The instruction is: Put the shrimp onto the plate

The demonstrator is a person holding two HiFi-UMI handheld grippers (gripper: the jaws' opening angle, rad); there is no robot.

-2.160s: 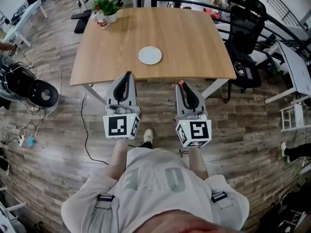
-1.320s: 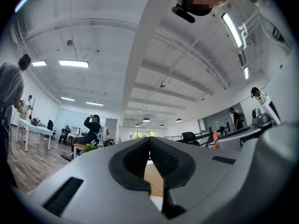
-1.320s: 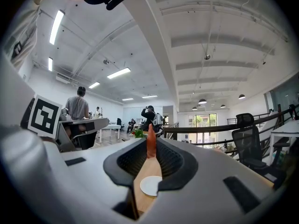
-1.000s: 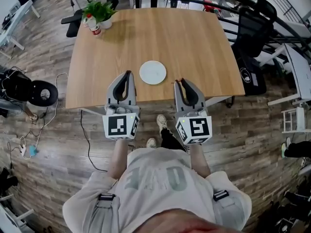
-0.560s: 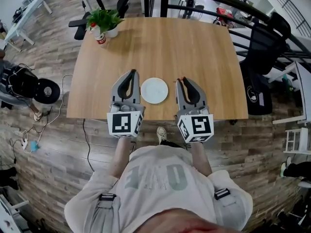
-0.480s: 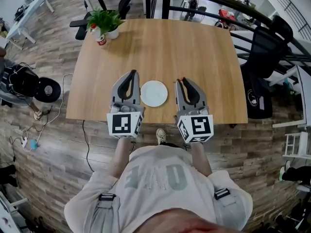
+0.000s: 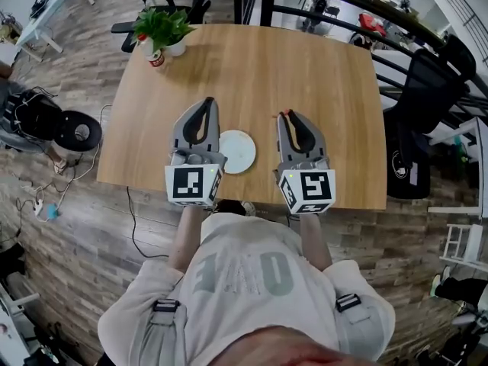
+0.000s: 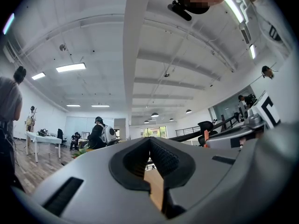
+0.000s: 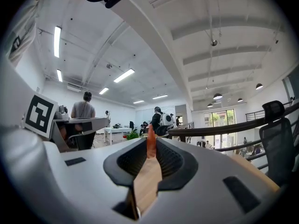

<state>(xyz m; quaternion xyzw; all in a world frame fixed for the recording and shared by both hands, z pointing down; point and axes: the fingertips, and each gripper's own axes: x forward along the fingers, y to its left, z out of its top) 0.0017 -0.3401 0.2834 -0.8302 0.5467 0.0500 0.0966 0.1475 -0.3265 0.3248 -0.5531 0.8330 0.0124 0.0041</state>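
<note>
The white plate (image 7: pixel 235 151) lies on the wooden table (image 7: pixel 259 67) near its front edge, empty. My left gripper (image 7: pixel 206 102) hovers just left of the plate, shut with nothing in it; in the left gripper view its jaws (image 8: pixel 150 141) meet at the tips. To the right of the plate is my right gripper (image 7: pixel 288 116), shut on a small orange shrimp (image 7: pixel 285 113). The shrimp (image 9: pixel 151 141) sticks up between the pads in the right gripper view. Both grippers point away from me, level above the tabletop.
A potted plant (image 7: pixel 162 27) and a red can (image 7: pixel 157 59) stand at the table's far left corner. A black office chair (image 7: pixel 427 90) and a dark railing (image 7: pixel 358 29) are at the right. Cables (image 7: pixel 46 197) lie on the floor at the left.
Both grippers have come forward from over the floor to over the table's front part. The plate now lies between them. The shrimp stays in the right jaws.
</note>
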